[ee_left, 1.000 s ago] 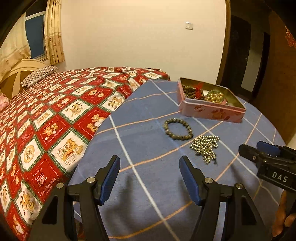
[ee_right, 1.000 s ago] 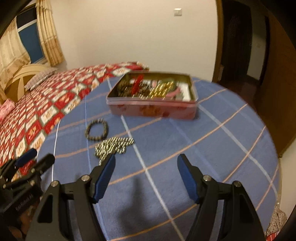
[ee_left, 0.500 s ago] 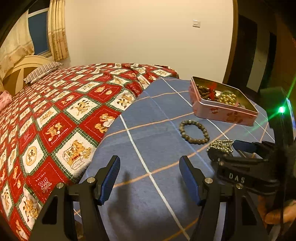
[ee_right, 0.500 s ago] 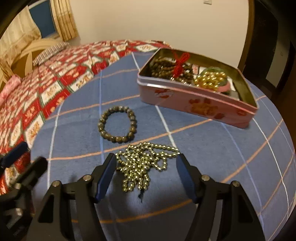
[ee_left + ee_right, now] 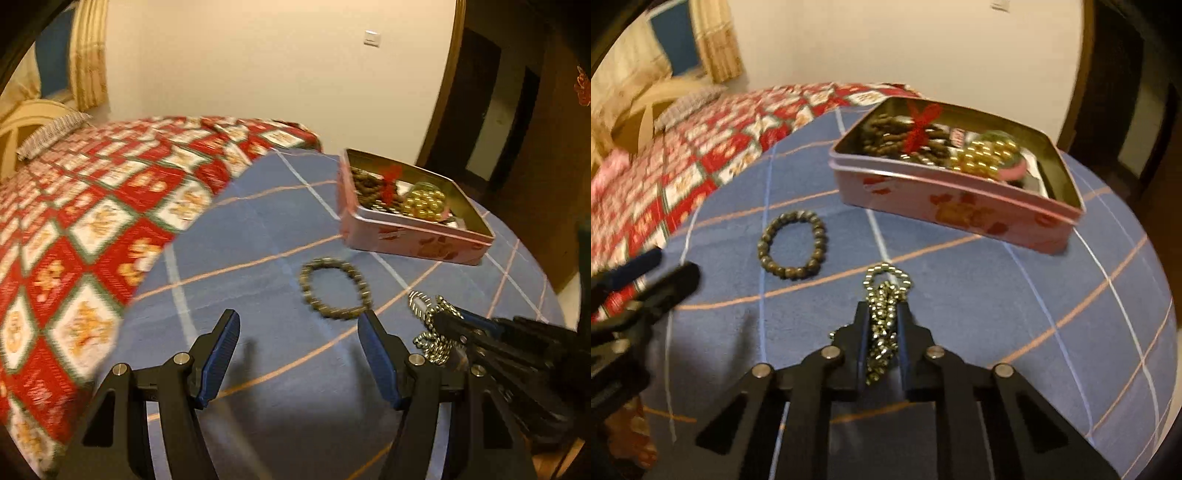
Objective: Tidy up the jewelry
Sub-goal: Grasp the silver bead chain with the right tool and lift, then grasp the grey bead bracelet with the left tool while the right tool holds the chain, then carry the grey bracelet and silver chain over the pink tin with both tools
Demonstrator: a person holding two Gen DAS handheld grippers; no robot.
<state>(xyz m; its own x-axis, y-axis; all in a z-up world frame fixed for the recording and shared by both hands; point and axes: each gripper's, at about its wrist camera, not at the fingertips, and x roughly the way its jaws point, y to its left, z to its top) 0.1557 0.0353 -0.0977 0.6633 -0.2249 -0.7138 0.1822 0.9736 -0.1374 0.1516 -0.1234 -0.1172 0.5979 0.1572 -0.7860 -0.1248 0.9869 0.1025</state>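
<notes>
Already right gripper had just closed, pinching bead chain; loose loops could snag or slip before tin. Left gripper spread, empty.

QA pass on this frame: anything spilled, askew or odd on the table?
Nothing spilled or damaged. Two pieces lie outside the pink tin: the dark bead bracelet, flat on the blue cloth, and the metal bead chain, bunched up and pinched in the right tool. The left tool is open and empty.
</notes>
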